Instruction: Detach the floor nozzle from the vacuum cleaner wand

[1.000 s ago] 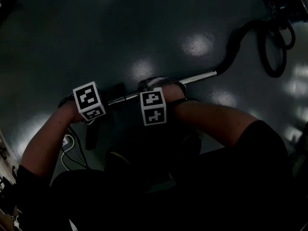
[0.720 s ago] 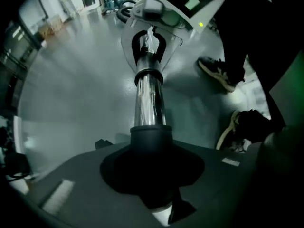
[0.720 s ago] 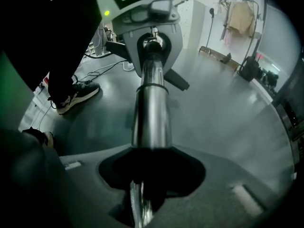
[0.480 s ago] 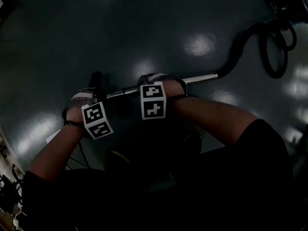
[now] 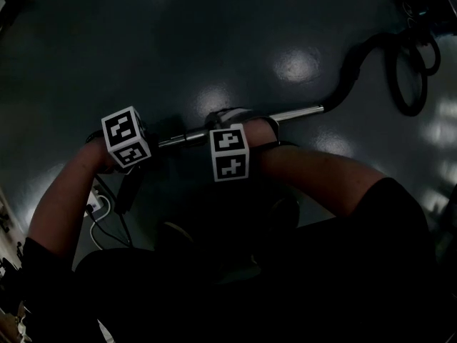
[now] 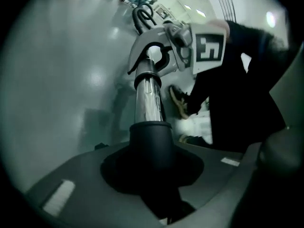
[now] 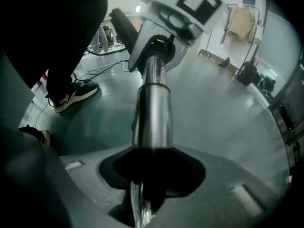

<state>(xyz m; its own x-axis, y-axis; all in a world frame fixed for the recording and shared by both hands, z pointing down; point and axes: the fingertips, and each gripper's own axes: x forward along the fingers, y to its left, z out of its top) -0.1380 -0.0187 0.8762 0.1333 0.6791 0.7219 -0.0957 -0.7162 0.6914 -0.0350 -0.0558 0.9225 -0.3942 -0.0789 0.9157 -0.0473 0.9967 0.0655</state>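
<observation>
A chrome wand (image 5: pixel 285 114) lies slanted above the dark floor. My right gripper (image 5: pixel 230 131) is shut on its middle, and in the right gripper view the tube (image 7: pixel 152 113) runs straight out from between the jaws. My left gripper (image 5: pixel 130 143) is shut on the black neck (image 6: pixel 151 141) of the floor nozzle, where the chrome tube (image 6: pixel 148 103) enters it. The nozzle head (image 5: pixel 128 186) shows as a dark bar hanging below the left cube, and as a long black bar (image 7: pixel 124 23) behind the left gripper. The two grippers sit about a hand's width apart on the wand.
A black hose (image 5: pixel 353 63) runs from the wand's far end to a coil (image 5: pixel 410 70) and the vacuum body (image 5: pixel 421 2) at the top right. White cables (image 5: pixel 98 207) lie by the left arm. The person's shoes (image 7: pixel 71 96) stand close beneath.
Half a second ago the left gripper had rolled so that the nozzle head pointed up past the wand; now it has rolled back and the head hangs below again. The right gripper stayed put.
</observation>
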